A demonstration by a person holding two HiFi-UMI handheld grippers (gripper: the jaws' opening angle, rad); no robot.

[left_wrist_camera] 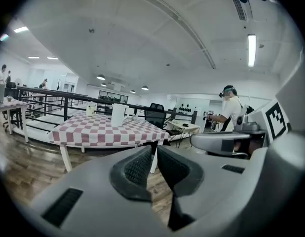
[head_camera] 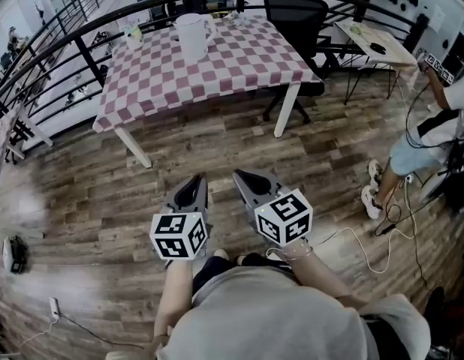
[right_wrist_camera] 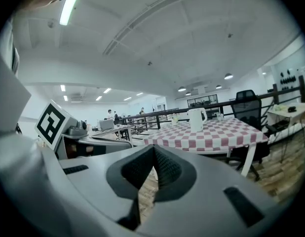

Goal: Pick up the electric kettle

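Looking down through the head view, I had the left claw (head_camera: 196, 182) and right claw (head_camera: 244, 178) side by side over the floor (head_camera: 104, 193), well short of the worktop (head_camera: 239, 70). The kettle (head_camera: 193, 36) stood upright near the worktop's far edge, untouched. I judged this the approach step: the next move called for closing in on the worktop, opening one claw and lining it up on the handle.

The left gripper view showed its jaws pressed together with nothing between them. It also showed a person (left_wrist_camera: 231, 110) wearing a headset, a detail the head view did not give.

The right gripper view showed its jaws likewise closed on nothing, and the kettle side-on, its handle clearer than from above.
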